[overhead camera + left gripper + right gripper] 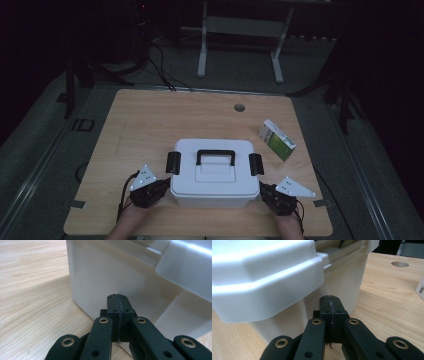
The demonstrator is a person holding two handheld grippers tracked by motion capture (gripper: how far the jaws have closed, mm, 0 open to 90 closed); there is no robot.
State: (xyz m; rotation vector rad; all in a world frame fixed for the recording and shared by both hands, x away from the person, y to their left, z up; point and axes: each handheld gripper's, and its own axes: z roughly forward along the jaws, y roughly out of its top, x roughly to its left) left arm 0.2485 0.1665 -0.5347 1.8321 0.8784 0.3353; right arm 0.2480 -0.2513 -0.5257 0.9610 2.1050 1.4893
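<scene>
white box | green carton right-rear, apart | table

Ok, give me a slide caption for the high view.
Two shut claws, left and right, flank a white latched box on a wooden table.

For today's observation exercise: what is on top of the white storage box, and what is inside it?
On the white storage box sits its closed lid, bearing a black handle and two black side latches. The closed lid hides the inside.

White plastic storage box, lid closed, black handle folded flat, black side latches, upright near the tabletop front edge.
</scene>
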